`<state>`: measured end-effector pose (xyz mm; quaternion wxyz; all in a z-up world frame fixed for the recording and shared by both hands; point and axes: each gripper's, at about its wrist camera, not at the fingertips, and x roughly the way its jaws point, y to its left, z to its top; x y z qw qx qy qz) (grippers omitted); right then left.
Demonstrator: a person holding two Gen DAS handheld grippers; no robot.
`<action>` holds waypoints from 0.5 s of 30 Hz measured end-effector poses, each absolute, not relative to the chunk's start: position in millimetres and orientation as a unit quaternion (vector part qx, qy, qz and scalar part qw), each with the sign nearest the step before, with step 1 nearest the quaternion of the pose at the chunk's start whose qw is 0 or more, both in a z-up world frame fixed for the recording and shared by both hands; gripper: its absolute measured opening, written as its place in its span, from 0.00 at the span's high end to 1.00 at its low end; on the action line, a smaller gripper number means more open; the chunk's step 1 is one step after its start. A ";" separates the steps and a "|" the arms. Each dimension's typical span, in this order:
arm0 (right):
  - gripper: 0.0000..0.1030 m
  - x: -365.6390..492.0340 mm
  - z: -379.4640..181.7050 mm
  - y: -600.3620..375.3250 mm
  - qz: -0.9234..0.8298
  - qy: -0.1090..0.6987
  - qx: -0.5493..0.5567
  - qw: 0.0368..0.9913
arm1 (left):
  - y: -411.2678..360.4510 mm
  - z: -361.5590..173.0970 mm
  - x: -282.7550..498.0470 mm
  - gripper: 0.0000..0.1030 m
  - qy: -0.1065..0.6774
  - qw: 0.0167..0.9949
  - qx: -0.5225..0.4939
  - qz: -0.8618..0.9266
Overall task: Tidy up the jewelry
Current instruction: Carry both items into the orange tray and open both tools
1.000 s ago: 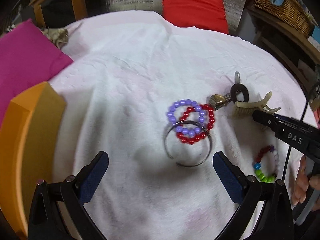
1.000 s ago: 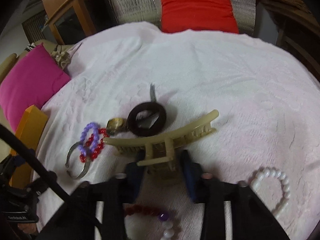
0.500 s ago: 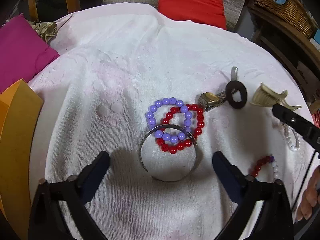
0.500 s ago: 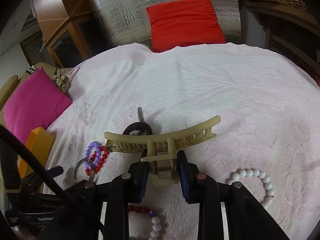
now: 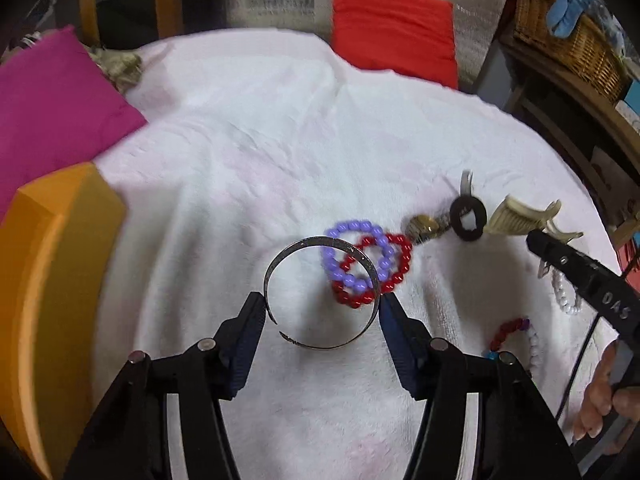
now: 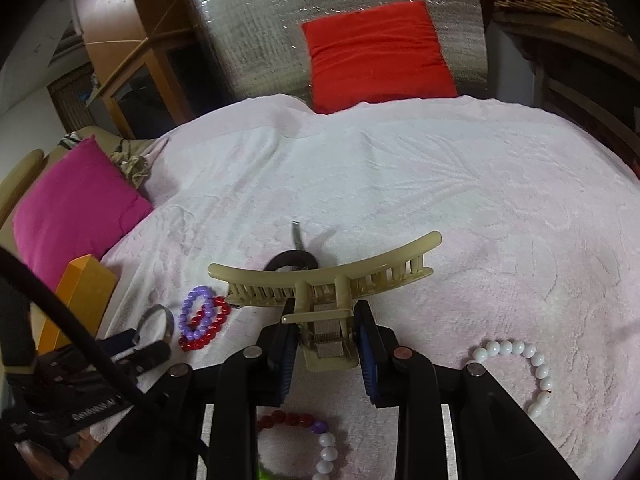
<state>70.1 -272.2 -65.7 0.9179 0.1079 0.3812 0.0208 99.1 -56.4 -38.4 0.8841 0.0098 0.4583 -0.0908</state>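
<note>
On the towel-covered surface (image 5: pixel 248 152), an orange box (image 5: pixel 52 280) sits at far left; the right gripper (image 6: pixel 326 340) clamps a beige claw clip (image 6: pixel 320 280), while the left gripper (image 5: pixel 322 312) pinches a silver bangle (image 5: pixel 320 292) beside purple and red bead bracelets (image 5: pixel 368 268).

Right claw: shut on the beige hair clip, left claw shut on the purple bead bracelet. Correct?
Half right. The right claw does grip the beige hair clip. The left claw is shut on the silver bangle, not the purple bead bracelet, as the left wrist view shows.
</note>
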 end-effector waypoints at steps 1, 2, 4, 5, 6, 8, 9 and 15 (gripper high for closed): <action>0.71 68.7 -64.3 -269.1 0.024 0.378 0.105 0.920 | -52.0 -36.1 95.5 0.42 0.451 0.888 0.015 -0.085; 0.71 67.4 -63.3 -265.6 0.028 0.375 0.103 0.921 | -46.3 -29.3 88.3 0.42 0.439 0.895 0.019 -0.076; 0.71 65.6 -61.2 -258.6 0.034 0.371 0.103 0.922 | -36.0 -17.6 76.9 0.42 0.417 0.907 0.023 -0.060; 0.71 64.3 -60.4 -254.3 0.038 0.369 0.102 0.923 | -27.9 -8.2 67.6 0.41 0.401 0.915 0.024 -0.047; 0.71 62.5 -59.6 -248.8 0.043 0.366 0.100 0.924 | -22.5 -3.4 65.5 0.42 0.394 0.918 0.024 -0.040; 0.71 59.6 -56.5 -235.2 0.054 0.359 0.091 0.927 | -2.9 13.2 49.4 0.42 0.365 0.931 0.013 -0.011; 0.71 57.9 -54.3 -228.4 0.059 0.353 0.087 0.930 | 7.2 21.7 44.0 0.42 0.351 0.936 0.005 0.002; 0.71 70.2 -25.6 -147.3 0.139 0.327 0.047 0.933 | 64.7 42.7 10.3 0.41 0.291 0.947 -0.025 0.132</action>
